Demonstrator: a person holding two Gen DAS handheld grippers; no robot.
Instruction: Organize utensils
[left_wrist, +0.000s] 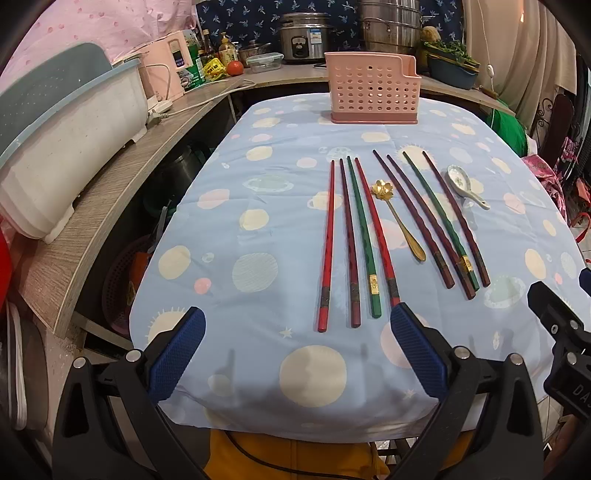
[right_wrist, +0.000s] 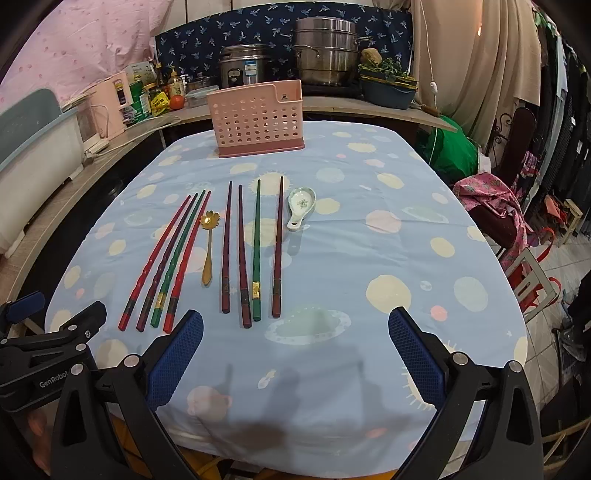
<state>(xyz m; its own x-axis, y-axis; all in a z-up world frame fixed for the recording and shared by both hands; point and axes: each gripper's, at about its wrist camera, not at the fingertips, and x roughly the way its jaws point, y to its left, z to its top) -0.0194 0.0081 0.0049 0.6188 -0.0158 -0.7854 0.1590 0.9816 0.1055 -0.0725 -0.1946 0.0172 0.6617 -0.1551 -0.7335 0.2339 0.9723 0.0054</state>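
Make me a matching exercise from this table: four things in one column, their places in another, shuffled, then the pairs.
Things:
1. pink basket
2. gold spoon
3. white spoon
4. left tool

Places:
A. between the two groups of chopsticks
B. far end of the table, upright
C. over the near table edge, open
D. right of all the chopsticks

Pairs: 1-B, 2-A, 3-D, 4-C

The left gripper (left_wrist: 297, 350) and right gripper (right_wrist: 295, 350) hover side by side, jaws spread wide, holding nothing.
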